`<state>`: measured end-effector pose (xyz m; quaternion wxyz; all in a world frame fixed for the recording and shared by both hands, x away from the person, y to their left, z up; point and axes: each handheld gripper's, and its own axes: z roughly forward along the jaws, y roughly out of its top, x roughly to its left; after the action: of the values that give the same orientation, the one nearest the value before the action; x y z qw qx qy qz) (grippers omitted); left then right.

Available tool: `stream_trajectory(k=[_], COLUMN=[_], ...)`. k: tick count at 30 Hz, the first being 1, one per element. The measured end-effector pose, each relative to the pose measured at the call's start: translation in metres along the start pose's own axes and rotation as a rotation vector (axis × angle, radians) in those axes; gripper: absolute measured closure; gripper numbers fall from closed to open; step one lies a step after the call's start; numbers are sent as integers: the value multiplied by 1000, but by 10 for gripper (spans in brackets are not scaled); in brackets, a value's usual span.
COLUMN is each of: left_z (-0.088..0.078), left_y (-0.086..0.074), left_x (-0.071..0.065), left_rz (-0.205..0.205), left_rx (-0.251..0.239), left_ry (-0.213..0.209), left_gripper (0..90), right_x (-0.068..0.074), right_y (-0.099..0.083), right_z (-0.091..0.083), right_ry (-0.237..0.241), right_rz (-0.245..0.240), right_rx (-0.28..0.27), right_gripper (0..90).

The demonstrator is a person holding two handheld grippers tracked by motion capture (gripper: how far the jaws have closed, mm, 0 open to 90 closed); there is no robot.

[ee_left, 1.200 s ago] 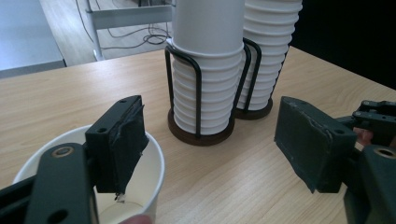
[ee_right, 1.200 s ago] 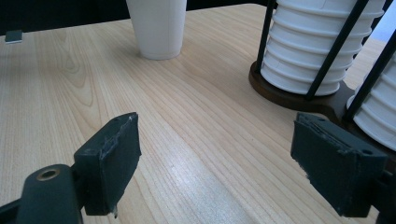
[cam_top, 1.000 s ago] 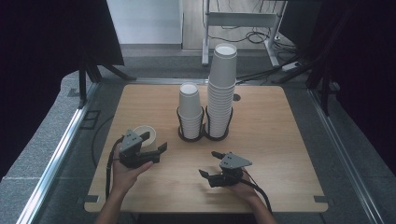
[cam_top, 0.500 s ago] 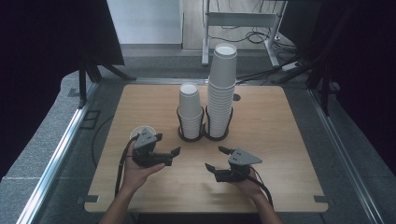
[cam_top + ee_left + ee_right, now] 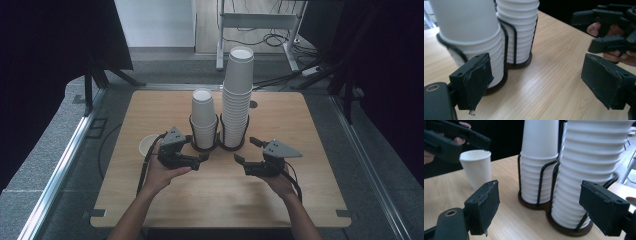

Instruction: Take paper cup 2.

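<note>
A lone white paper cup (image 5: 148, 145) (image 5: 476, 168) stands upright on the wooden table (image 5: 310, 200), just left of my left gripper (image 5: 197, 149) (image 5: 540, 75). That gripper's jaws have just been opening and hold nothing; they point at the short cup stack (image 5: 203, 117) (image 5: 469, 32). The tall cup stack (image 5: 237, 90) (image 5: 589, 170) stands beside it in a black wire holder (image 5: 220, 146). My right gripper (image 5: 246, 150) (image 5: 544, 202) hovers in front of the tall stack. Its jaws have just opened a little and nothing is between them.
Both stacks sit mid-table, slightly toward the far edge. A black frame and cables lie on the floor beyond the far edge. A metal rail (image 5: 60, 170) runs along the table's left side.
The left gripper has let go of the lone cup and moved right toward the holder. The right gripper has lifted and moved forward toward the tall stack.
</note>
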<state>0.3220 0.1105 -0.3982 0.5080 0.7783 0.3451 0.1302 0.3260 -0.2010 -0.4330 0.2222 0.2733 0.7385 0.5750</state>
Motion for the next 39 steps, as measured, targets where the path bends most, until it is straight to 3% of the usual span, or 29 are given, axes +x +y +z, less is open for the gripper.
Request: stream_trajectory(k=[12,15,20,22,31,34,39], left_z=[4,5,6,8,13,14,16], left_y=[27,37,52,58,90,97,103], left_x=[6,8,13,15,21,22,29], left_rz=[27,55,52,60,60,72,52], left_rx=[-29,-24,-45,-51,-72,-69,-80], left_ry=[34,46,25,29,15,17,8], left_gripper=[129,128,134,133,133,135,137], right_x=[-30,-39,-54,-60,-69,-68,-70], right_y=[39,48,61,68,93,96,97], right_z=[12,17,25,30,47,49,54], right_ry=[-38,-23,-17,-26,-49,-51,-50], right_rz=[31,52,95,91,92,100,108], right_rx=[24,26,27,32,28,19,26], right_gripper=[131,119,92,81,49,44,39])
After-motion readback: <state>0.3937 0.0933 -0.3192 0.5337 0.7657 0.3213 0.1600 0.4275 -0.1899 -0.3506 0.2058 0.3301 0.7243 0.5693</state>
